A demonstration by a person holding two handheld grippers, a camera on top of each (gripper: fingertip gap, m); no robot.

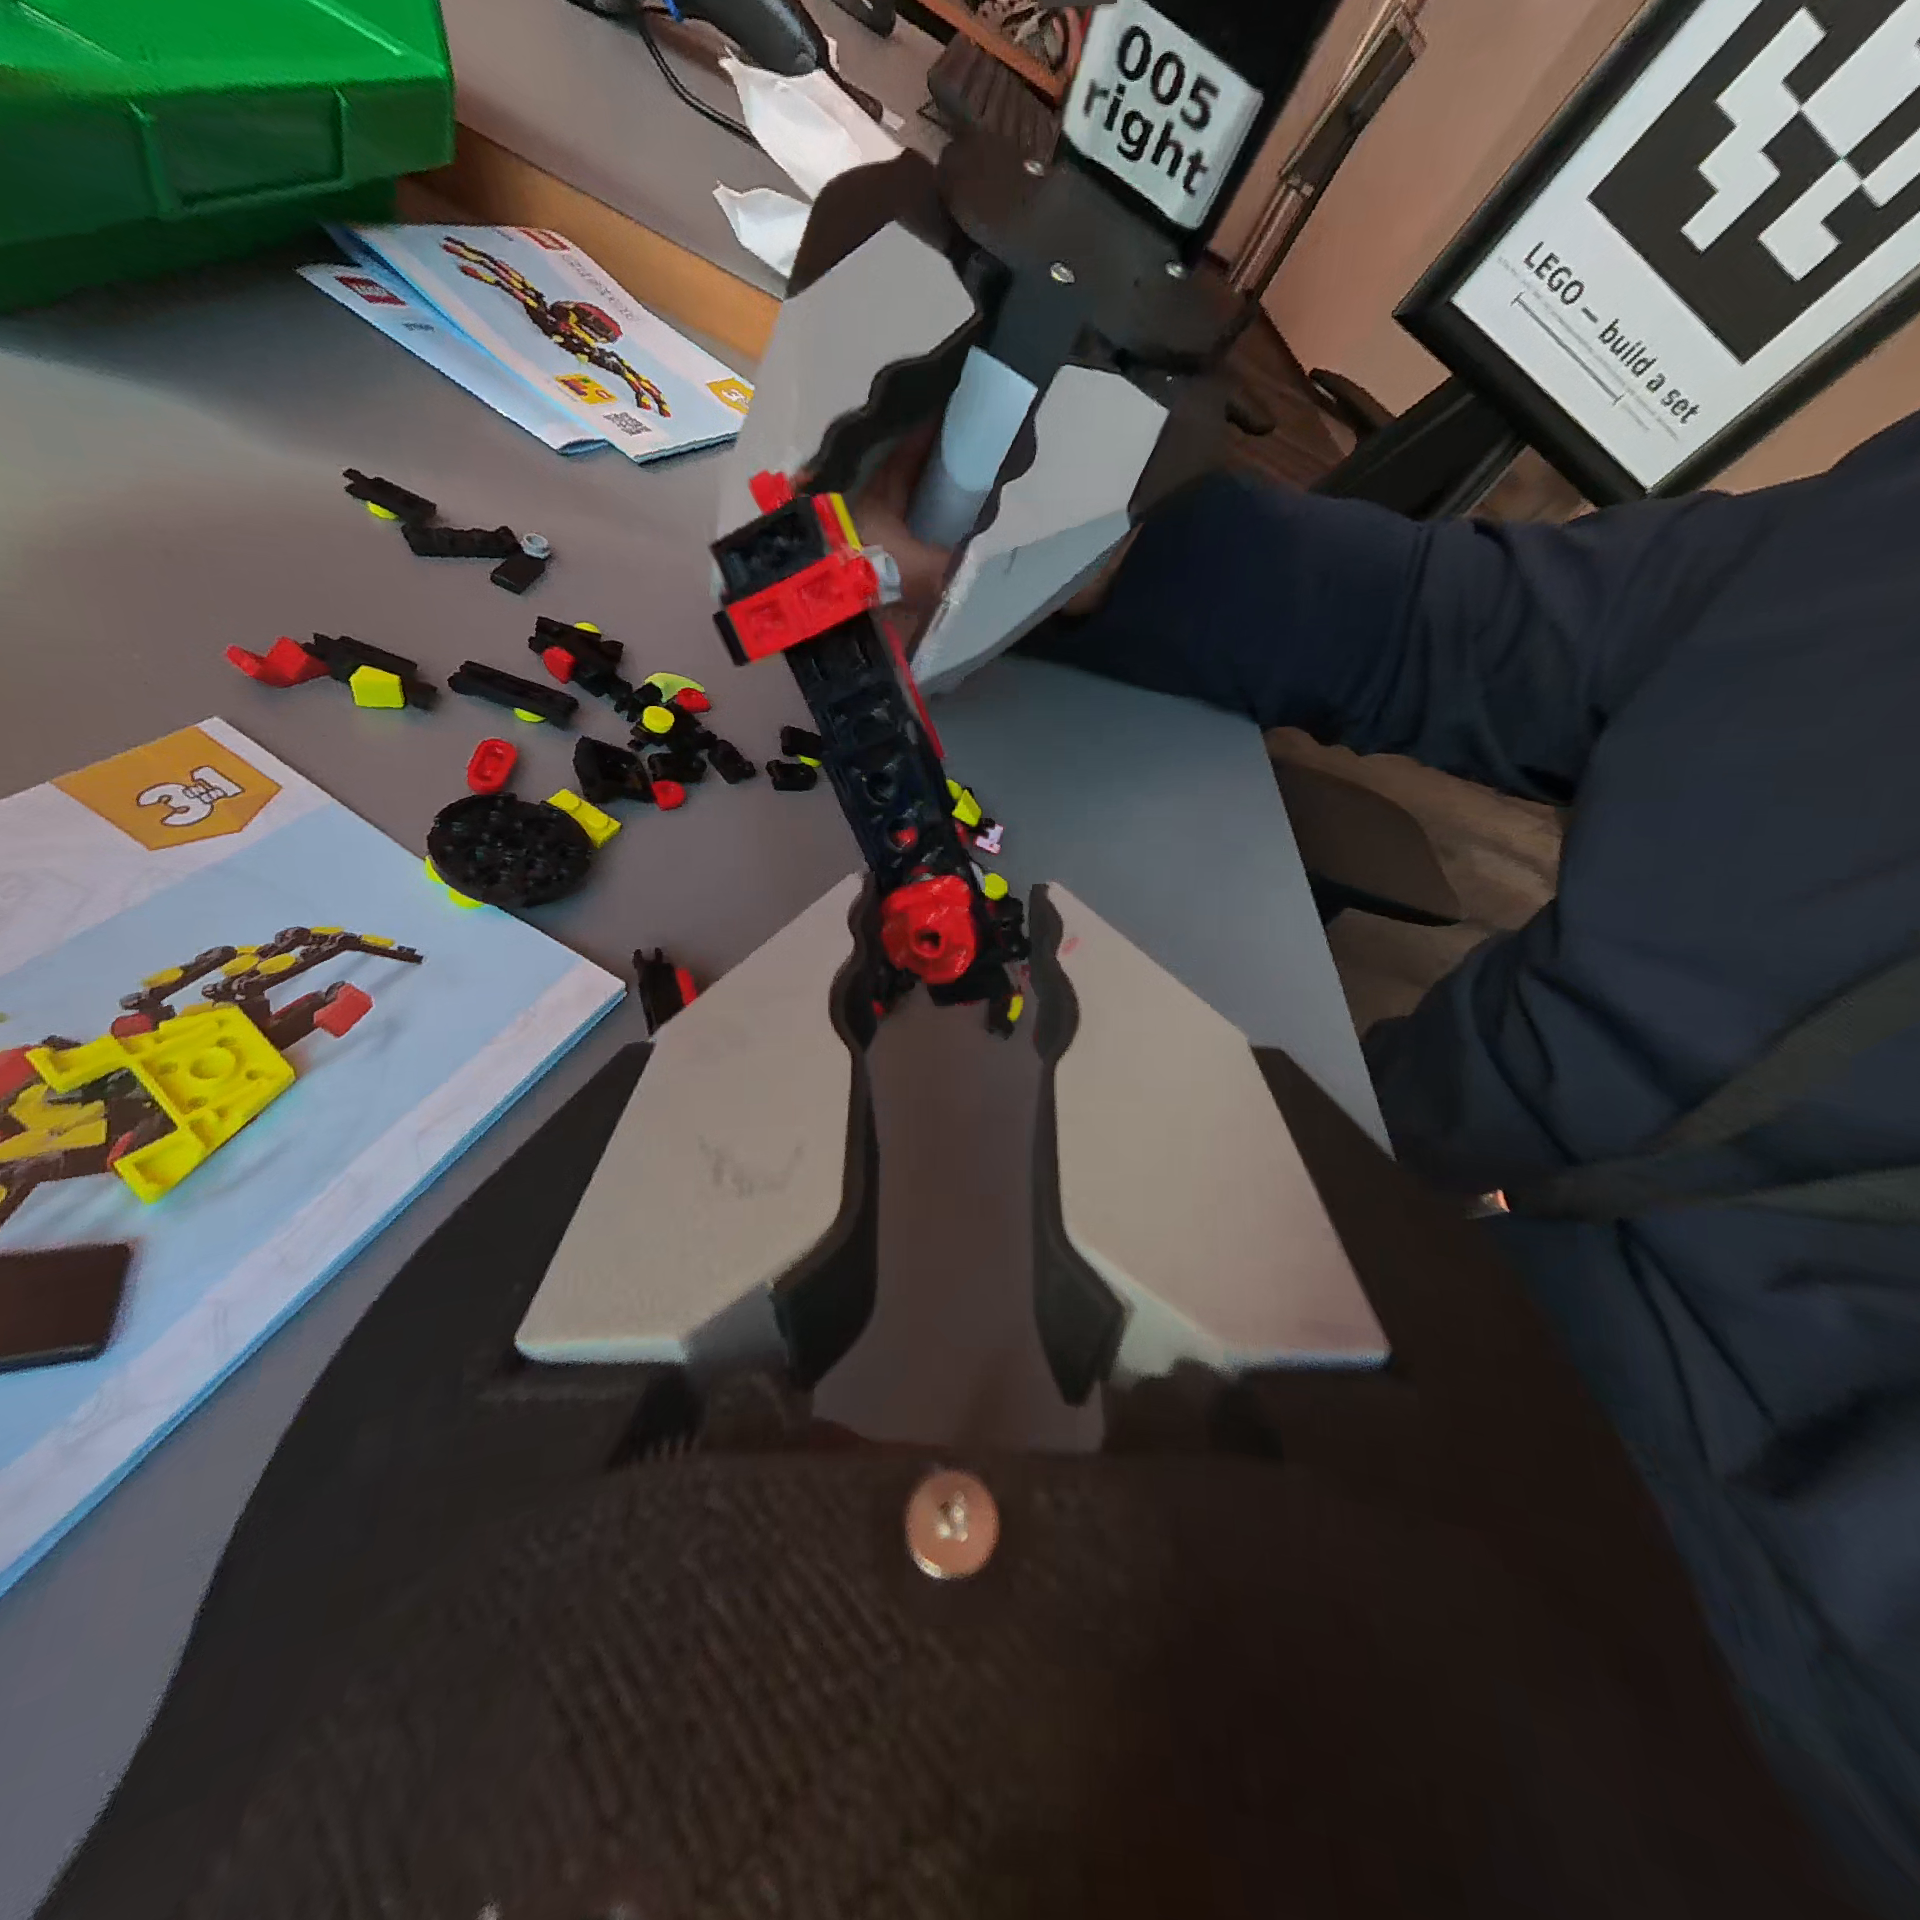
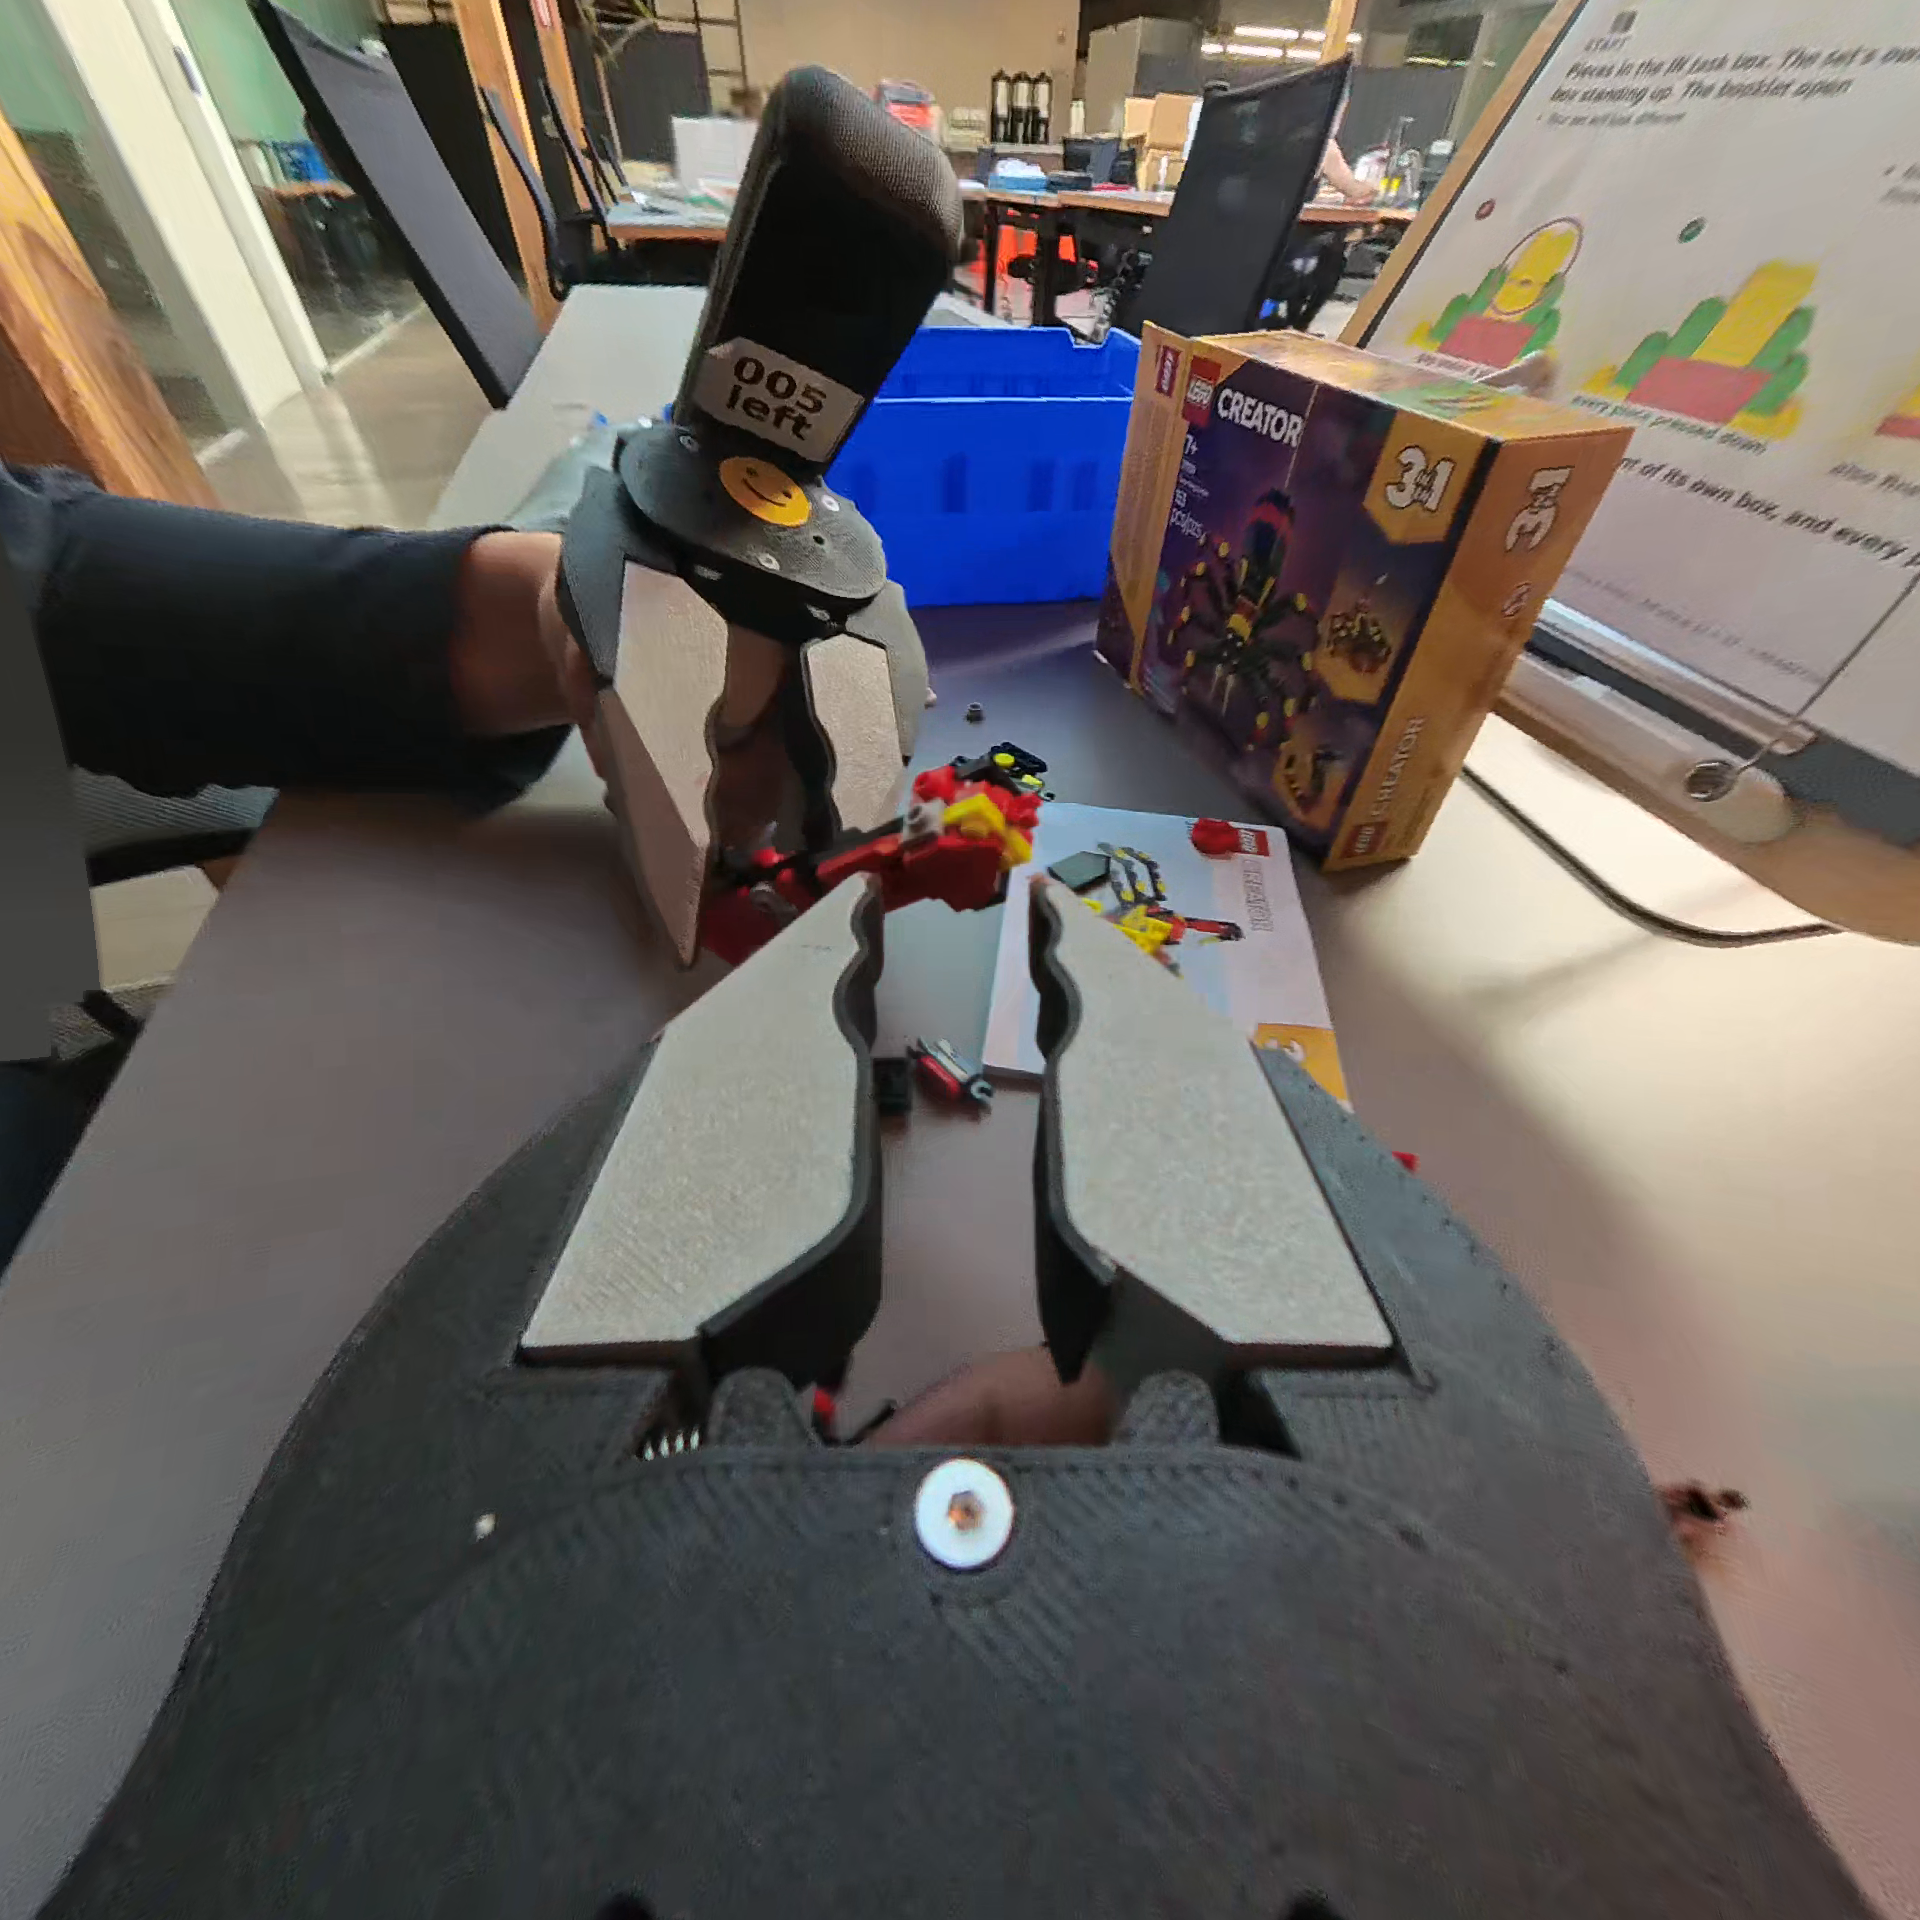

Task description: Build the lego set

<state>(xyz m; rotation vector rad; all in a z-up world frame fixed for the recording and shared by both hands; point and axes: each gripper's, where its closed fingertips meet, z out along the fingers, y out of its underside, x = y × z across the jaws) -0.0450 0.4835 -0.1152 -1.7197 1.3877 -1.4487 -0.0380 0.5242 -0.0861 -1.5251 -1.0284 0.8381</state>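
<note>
My left gripper (image 1: 951, 951) pinches the model (image 1: 842, 665) by its near end; my right gripper (image 2: 954, 914), beyond it, gapes empty. Pushing sideways could snap the model.

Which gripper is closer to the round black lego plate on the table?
Left. The left gripper hovers just beside the round black plate, its fingers shut on the red and black lego build. The right gripper is higher and farther back.

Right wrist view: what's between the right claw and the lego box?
An instruction booklet lies flat on the table there, a loose red piece on its far corner; seen in the right wrist view.
</note>
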